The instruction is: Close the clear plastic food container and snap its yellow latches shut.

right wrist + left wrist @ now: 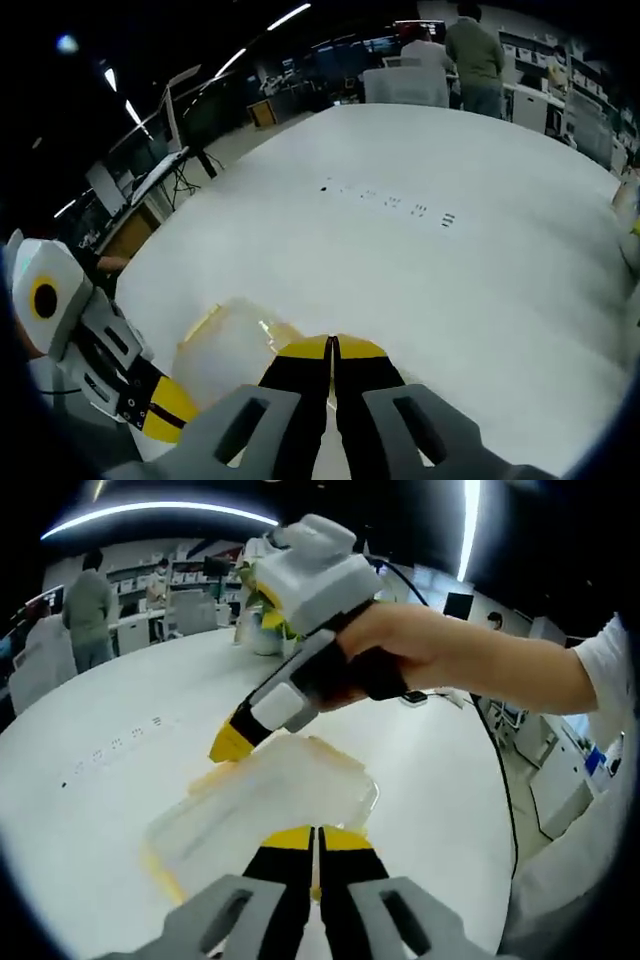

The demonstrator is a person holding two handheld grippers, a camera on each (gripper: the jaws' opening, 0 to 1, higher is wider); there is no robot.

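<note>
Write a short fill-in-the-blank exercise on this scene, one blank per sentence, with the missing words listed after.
1. The clear plastic food container lies on a large ______ table.
2. In the left gripper view, the right gripper comes in from above, and its tip, by the container's edge, is coloured ______.
3. In the right gripper view, the right gripper's own fingers are ______, with no gap between them.
4. The left gripper points at the container with its tips pressed ______.

Missing words: white; yellow; shut; together

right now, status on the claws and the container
Left claw shut at container near edge. Right claw shut, tip at far rim. Lid on; latch state unclear. Table around it unobstructed.
</note>
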